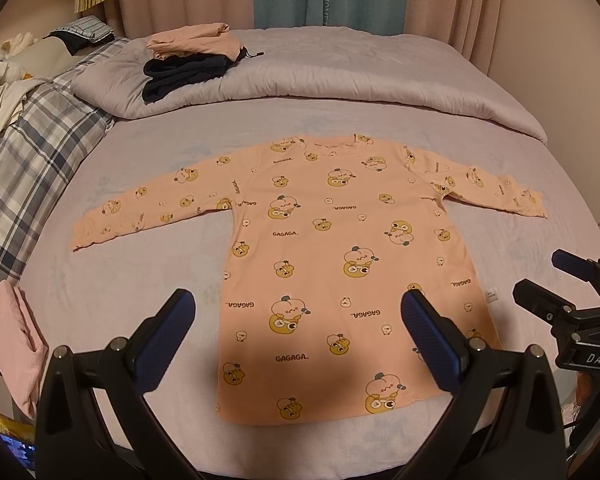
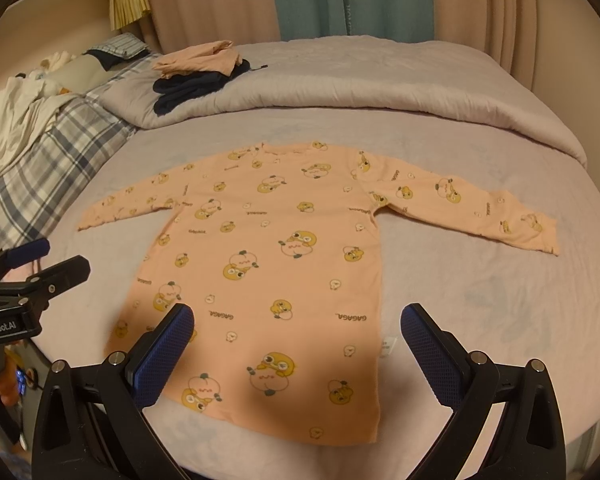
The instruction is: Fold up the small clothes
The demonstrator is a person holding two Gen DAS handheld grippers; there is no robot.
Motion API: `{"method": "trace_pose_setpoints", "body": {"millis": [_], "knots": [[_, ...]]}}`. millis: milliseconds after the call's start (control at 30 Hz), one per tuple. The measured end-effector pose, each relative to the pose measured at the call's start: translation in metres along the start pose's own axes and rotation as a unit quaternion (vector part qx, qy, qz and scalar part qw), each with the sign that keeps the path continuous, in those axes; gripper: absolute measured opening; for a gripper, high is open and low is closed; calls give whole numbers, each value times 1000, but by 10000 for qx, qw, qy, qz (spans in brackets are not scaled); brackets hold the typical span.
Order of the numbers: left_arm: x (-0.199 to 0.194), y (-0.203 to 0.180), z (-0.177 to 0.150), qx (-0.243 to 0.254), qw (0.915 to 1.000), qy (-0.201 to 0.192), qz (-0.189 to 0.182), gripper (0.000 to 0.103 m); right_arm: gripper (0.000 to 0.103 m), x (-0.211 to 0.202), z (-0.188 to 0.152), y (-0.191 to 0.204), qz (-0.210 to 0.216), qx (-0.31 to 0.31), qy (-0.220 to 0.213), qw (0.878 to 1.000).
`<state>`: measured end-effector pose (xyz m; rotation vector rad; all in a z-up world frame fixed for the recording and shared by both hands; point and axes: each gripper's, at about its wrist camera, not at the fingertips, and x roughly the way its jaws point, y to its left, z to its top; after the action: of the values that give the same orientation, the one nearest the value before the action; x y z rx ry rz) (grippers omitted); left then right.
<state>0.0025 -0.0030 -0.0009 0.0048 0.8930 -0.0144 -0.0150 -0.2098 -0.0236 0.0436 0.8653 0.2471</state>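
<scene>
A small peach long-sleeved shirt (image 1: 332, 248) with a yellow duck print lies flat on the bed, both sleeves spread out, neck at the far side; it also shows in the right wrist view (image 2: 268, 264). My left gripper (image 1: 300, 320) is open and empty above the shirt's hem. My right gripper (image 2: 298, 328) is open and empty above the hem's right part. The right gripper shows at the right edge of the left wrist view (image 1: 556, 280). The left gripper shows at the left edge of the right wrist view (image 2: 56, 260).
A folded grey duvet (image 1: 340, 76) lies across the far bed with a stack of folded dark and peach clothes (image 1: 192, 64) on it. A plaid blanket (image 1: 32, 152) is at the left. A folded pink garment (image 1: 12, 336) lies at the near left edge.
</scene>
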Motion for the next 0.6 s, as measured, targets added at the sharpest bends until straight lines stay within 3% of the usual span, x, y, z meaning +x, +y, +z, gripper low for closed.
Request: {"method": "trace_pose_setpoints", "body": {"millis": [600], "knots": [[0, 2, -2, 11, 10000, 13, -4, 103, 102, 2, 1, -2, 2, 5, 28, 10000]]}}
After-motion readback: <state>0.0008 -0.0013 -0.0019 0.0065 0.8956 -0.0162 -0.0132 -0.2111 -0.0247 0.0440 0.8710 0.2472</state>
